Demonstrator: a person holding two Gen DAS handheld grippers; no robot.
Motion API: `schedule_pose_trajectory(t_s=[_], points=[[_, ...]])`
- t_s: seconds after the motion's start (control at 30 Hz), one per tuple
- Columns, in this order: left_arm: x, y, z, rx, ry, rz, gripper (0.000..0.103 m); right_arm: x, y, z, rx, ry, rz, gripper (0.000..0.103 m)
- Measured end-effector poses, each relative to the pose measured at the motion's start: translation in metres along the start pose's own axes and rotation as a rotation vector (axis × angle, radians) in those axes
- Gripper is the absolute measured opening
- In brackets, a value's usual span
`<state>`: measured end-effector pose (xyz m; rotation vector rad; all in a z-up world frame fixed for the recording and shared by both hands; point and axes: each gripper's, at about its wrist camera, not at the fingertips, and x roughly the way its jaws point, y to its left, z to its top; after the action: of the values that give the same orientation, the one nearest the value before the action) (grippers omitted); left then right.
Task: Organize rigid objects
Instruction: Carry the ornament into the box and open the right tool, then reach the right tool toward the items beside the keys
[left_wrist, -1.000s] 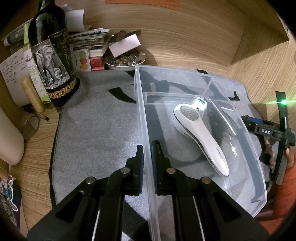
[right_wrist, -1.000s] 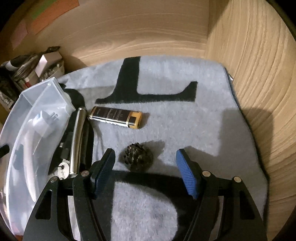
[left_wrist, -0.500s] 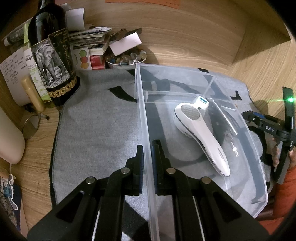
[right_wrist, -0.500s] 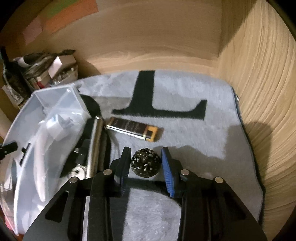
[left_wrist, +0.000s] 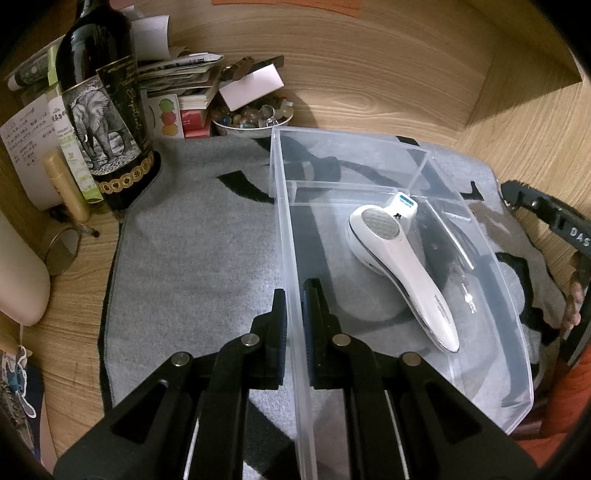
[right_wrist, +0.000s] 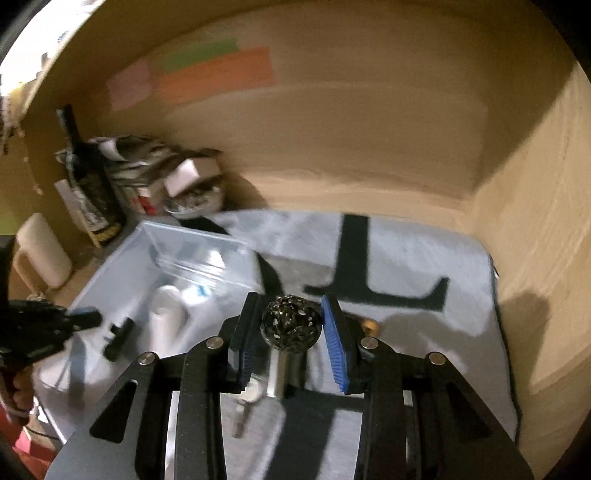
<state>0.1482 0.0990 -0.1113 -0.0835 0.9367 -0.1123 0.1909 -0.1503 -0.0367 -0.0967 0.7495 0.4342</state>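
Observation:
My left gripper (left_wrist: 294, 295) is shut on the left wall of a clear plastic bin (left_wrist: 284, 221) that sits on the grey mat. A white handheld device (left_wrist: 399, 254) lies inside the bin. My right gripper (right_wrist: 290, 323) is shut on a dark speckled ball (right_wrist: 291, 322) and holds it lifted above the mat, to the right of the bin (right_wrist: 122, 258). A silver cylinder (right_wrist: 284, 373) lies on the mat below the ball. The right gripper's body (left_wrist: 554, 221) shows at the right edge of the left wrist view.
A dark wine bottle (left_wrist: 103, 110), papers, a bowl of stones (left_wrist: 255, 118) and a cream tube (left_wrist: 66, 192) crowd the back left corner. Wooden walls close the back and the right side. The grey mat (left_wrist: 192, 240) has black letters.
My right gripper closed on the speckled ball and lifted it off the mat, swinging up and toward the bin. The left gripper kept its hold on the bin wall.

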Motion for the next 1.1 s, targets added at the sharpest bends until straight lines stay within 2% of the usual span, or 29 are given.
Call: schedule_pose_trajectory(t_s=[0.27,0.6,0.7,0.83,1.1], points=[[-0.001,0.0,0.0,0.0,-0.004,-0.002,0.009,0.003,0.037,0.01,-0.056,-0.022,0.097,0.031],[-0.002,0.0,0.0,-0.003,-0.006,-0.008,0.009,0.023,0.081,0.011,-0.155,0.018,0.175,0.031],[-0.002,-0.001,0.0,0.004,-0.005,-0.005,0.009,0.022,0.078,0.009,-0.146,0.012,0.162,0.031],[-0.002,-0.001,0.0,0.007,-0.004,-0.008,0.009,0.015,0.056,0.007,-0.097,0.008,0.106,0.031],[-0.002,-0.002,0.0,0.009,-0.007,-0.009,0.009,0.017,0.011,-0.026,-0.033,0.124,-0.005,0.031]])
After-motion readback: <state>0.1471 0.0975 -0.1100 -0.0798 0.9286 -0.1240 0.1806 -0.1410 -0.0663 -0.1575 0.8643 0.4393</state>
